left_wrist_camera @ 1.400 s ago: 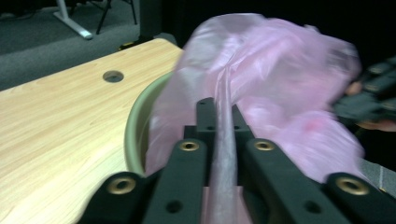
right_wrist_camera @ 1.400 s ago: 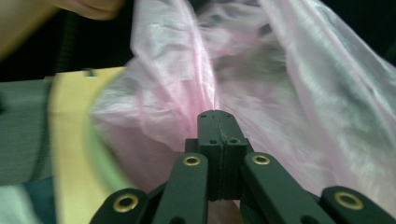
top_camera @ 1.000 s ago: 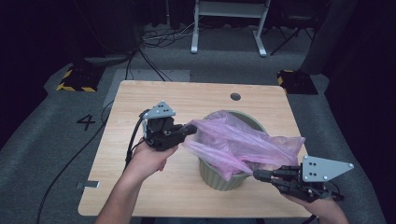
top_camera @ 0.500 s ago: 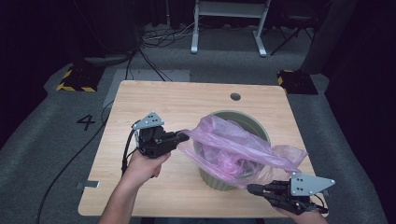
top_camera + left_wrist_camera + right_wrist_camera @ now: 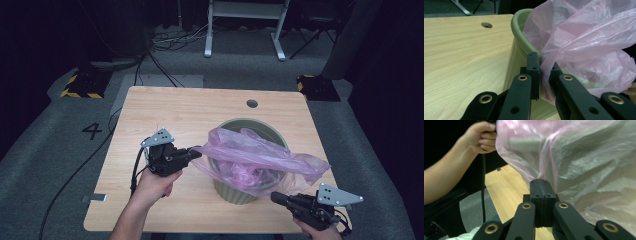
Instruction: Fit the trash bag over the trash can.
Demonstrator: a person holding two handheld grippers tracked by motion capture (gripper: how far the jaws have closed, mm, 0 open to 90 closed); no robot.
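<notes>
Overhead, high view: pink bag [image 5: 260,160] drapes over green bin [image 5: 235,192] on desk [image 5: 190,110]; left claw [image 5: 196,154] at bin's 9 o'clock, right claw [image 5: 276,198] at 5 o'clock.
Left claw view: jaws pinch bag at bin rim.
Right claw view: jaws closed on bag film.

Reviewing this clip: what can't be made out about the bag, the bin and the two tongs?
- Bin interior: covered by the pink plastic bag in the high view.
- Right tongs: whether film is pinched; the bag drapes over the shut tips.
- Bin base: cut off behind the left tongs in their view.
- The person's left hand: blurred, partly behind the bag.
</notes>
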